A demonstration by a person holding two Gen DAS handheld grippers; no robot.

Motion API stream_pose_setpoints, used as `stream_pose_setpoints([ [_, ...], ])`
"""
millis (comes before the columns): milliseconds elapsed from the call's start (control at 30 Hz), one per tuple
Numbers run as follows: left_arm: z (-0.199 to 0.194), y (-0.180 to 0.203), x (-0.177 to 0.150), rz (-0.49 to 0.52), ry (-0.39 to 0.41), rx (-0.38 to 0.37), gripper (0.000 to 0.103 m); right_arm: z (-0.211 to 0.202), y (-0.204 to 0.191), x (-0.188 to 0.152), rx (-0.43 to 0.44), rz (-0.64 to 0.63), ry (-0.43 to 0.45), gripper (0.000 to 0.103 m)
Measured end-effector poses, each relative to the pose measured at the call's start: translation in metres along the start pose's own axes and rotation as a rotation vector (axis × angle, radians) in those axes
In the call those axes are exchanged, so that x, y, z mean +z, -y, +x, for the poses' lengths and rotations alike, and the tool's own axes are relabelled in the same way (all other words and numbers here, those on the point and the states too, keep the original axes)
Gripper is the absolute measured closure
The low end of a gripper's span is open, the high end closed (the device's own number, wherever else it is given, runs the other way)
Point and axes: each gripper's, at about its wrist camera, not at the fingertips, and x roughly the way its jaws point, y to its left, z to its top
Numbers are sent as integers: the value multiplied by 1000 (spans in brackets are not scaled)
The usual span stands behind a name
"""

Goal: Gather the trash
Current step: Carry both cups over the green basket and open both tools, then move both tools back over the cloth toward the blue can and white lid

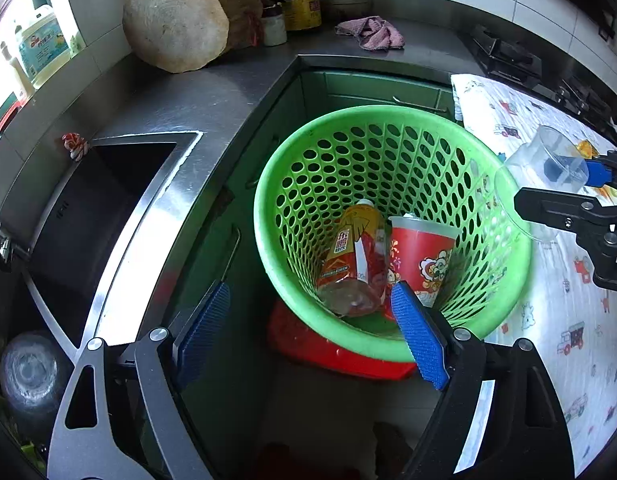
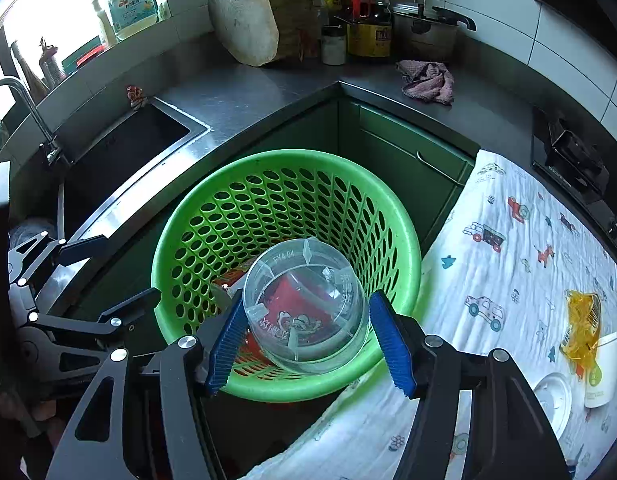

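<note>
Over the green basket [image 2: 388,224], my right hand-held gripper [image 2: 308,336] brackets a clear cup [image 2: 308,304], grip uncertain, poised to drop; my left hand-held gripper [image 1: 312,328] hangs released beside the rim.

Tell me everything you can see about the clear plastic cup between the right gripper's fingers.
The clear plastic cup is see-through and round, with raised ribs along its wall and moulded lettering near its base. It looks empty. It lies tilted, base towards the camera, above the round green perforated plastic basket, whose red paper cup shows through it. It sits between the blue ribbed pads of the right gripper; the left pad touches its wall, while a gap shows at the right pad, so a firm grip cannot be confirmed.
</note>
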Motion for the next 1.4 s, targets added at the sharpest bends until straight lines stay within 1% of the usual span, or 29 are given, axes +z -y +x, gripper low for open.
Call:
stream_pose_setpoints([
  [33,-1,-1,-1,-1,0,2,21,0,-2,1,2,-2,5,34],
  [133,-3,-3,-5,0,1,12,19,-6,-6,0,10,-15,27,29],
  [233,-6,-2,-7,3,2,17,19,-14,-7,-3,-4,-33,40,28],
  [333,-9,3,-8,12,9,18,19,-25,0,-9,-3,-20,52,28],
  [500,-16,15,-10,35,22,18,18,-46,18,-30,-28,-8,58,27],
  [767,-34,51,-11,70,55,-8,16,-82,62,-79,-79,49,50,25],
  [900,-45,79,-13,109,75,-28,15,-104,88,-107,-105,92,61,25],
  [1067,-59,117,-17,152,93,-73,15,-130,124,-144,-164,138,68,23],
  [1167,-66,141,-21,191,101,-85,15,-144,148,-170,-189,186,64,23],
  [1300,-72,169,-27,223,103,-123,15,-157,178,-203,-221,247,43,23],
  [1400,-75,186,-29,240,99,-149,15,-158,196,-226,-235,284,15,23],
])
